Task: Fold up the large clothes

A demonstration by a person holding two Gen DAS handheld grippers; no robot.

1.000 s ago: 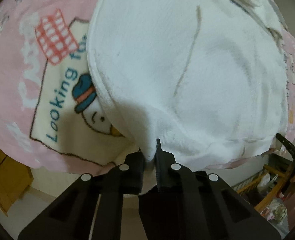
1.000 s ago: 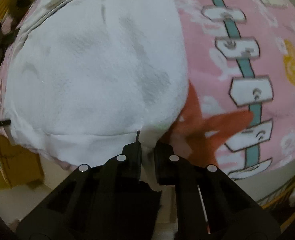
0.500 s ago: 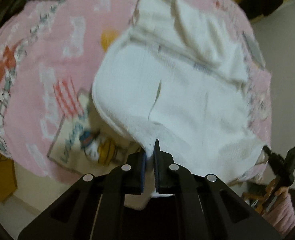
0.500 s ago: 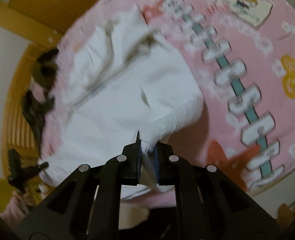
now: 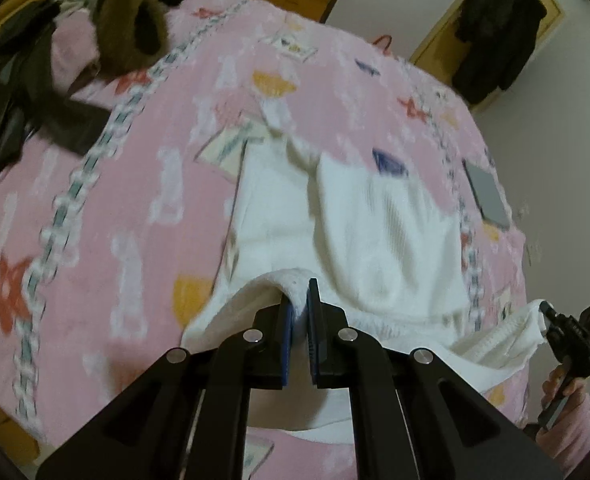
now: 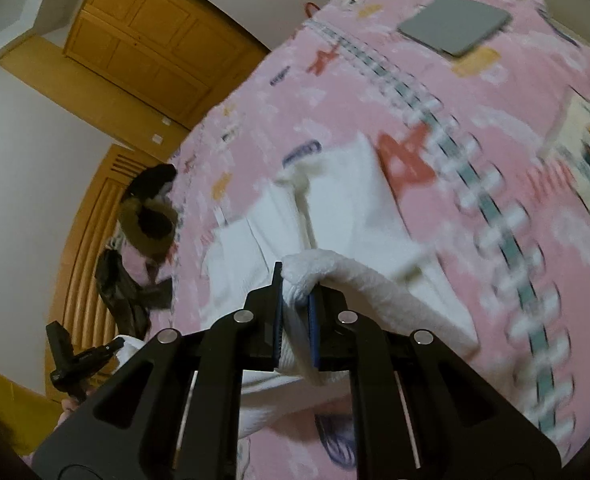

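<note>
White knit garment, blurred and partly hidden behind our left hand-held gripper and right hand-held gripper, both pinching its hem, trails onto the pink bed.

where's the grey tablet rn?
The grey tablet lies flat on the pink blanket, top right in the right wrist view, beyond the white garment.

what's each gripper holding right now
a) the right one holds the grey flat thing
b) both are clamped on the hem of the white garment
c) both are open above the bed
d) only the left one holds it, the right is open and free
b: the left gripper and the right gripper each have white garment fabric pinched between nearly shut jaws, lifted off the pink blanket.
</note>
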